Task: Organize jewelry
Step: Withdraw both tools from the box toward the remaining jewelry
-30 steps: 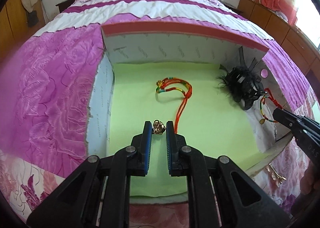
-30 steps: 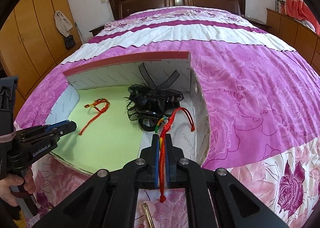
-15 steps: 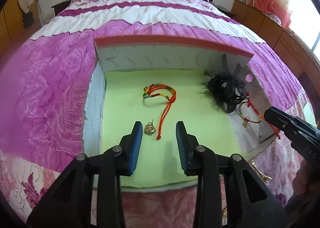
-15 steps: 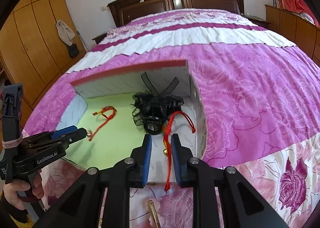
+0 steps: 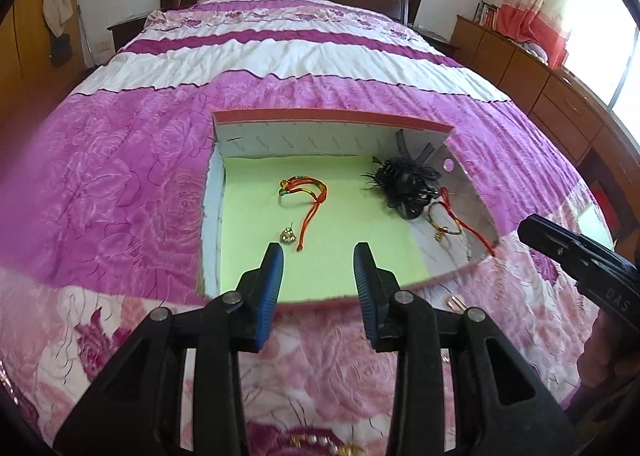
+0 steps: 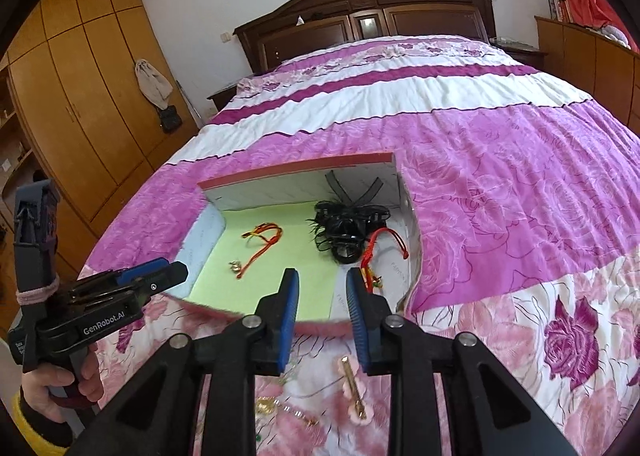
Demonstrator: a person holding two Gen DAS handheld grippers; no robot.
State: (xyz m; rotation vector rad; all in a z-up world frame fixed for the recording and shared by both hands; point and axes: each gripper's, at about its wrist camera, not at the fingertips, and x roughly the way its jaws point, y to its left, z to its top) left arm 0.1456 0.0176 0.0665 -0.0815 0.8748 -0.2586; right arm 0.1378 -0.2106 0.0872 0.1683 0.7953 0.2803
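Both the left gripper (image 5: 318,252) and right gripper (image 6: 320,280) have just been opening; their fingers are parted and hold nothing. A gold earring (image 5: 287,236) and red cord bracelet (image 6: 370,260) lie in the box (image 5: 320,117).

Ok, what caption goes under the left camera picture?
Open left gripper above box holding two cord bracelets, gold earring, black hairpiece.

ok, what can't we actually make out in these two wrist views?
- Gold pieces on the bedspread: left view, cut off by the bottom edge and the gripper frame.
- Small gold charm in the box: too small to identify in either view.
- Black hair accessory: a tangled dark mass, type unclear.
- Gold chain: right view, partly behind the gripper frame.
- Pink hair clip: visible, detail blurred.
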